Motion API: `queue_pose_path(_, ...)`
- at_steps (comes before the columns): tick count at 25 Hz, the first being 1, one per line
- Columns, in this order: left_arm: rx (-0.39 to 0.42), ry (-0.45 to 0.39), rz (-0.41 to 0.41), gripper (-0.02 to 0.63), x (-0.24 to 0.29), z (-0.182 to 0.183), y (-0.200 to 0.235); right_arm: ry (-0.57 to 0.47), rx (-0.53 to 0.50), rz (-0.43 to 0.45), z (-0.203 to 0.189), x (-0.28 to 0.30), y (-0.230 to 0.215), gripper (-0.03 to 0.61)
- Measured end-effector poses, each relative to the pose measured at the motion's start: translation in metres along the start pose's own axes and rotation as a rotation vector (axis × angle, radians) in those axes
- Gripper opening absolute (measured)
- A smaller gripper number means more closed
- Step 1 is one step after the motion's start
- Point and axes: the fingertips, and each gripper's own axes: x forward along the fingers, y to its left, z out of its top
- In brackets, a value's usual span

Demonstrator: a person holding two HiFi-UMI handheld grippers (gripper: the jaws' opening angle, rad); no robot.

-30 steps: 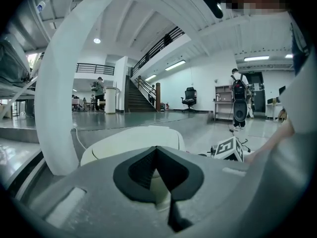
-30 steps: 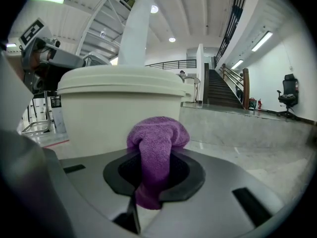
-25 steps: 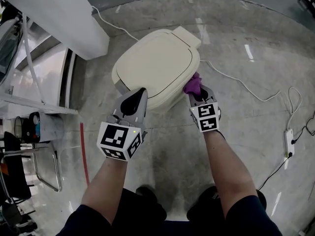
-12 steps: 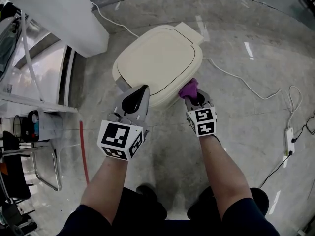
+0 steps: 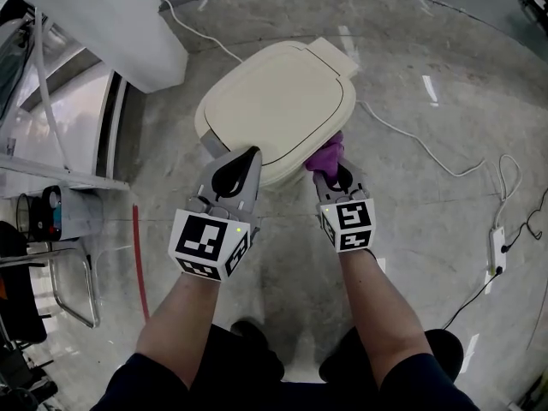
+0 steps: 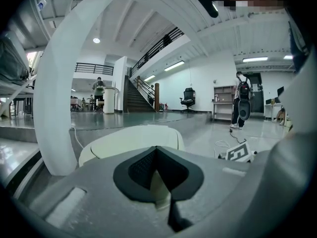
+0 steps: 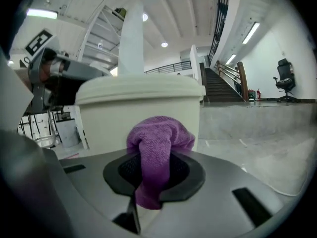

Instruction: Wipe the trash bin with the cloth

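- The right gripper [image 7: 153, 176] had its jaws closed on a purple cloth [image 7: 159, 138], which bunched up above the dark pads and hung down between them.
- The bunched cloth lay against the front wall of a cream bin [image 7: 114, 120], below the lid's rim.
- The left gripper [image 7: 69, 86] was at the bin's upper left edge, its marker cube [image 7: 38, 42] above it.
- A white pillar [image 7: 131, 38] rose behind the bin.
- A staircase [image 7: 223, 86] and an office chair [image 7: 285, 83] stood far off on the right across the shiny floor [image 7: 257, 133].
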Motion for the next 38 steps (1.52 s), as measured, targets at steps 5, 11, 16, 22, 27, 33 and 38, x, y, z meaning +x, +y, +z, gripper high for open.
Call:
queue_pose_path(5, 0.006, 0.004, -0.002, -0.002, 0.001, 0.000, -0.001, 0.111, 0.031, -0.010, -0.058, 0.028, -0.011, 0.080)
queue_pose_path(11, -0.020, 0.004, 0.003, -0.002, 0.000, -0.002, -0.001, 0.231, 0.032, -0.022, -0.113, 0.051, -0.026, 0.080)
queue_pose_path(16, -0.022, -0.002, 0.003, -0.002, 0.000, -0.002, -0.002, 0.355, -0.003, 0.003, -0.161, 0.067, -0.027, 0.080)
queue_pose_path(22, -0.030, 0.001, -0.003, -0.002, 0.000, -0.001, -0.003, 0.507, 0.029, 0.065, -0.210, 0.075, -0.007, 0.080)
queue_pose_path(27, -0.038, 0.004, -0.010, -0.002, 0.001, -0.002, -0.002, 0.489, 0.080, 0.080, -0.206, 0.067, 0.019, 0.080)
queue_pose_path(33, -0.009, -0.005, 0.001, -0.002, 0.000, -0.002, -0.002, 0.368, 0.082, 0.071, -0.156, 0.050, 0.028, 0.080)
queue_pose_path(38, -0.009, -0.001, -0.001, -0.002, -0.001, -0.004, -0.003, 0.251, 0.072, 0.069, -0.089, 0.025, 0.037, 0.080)
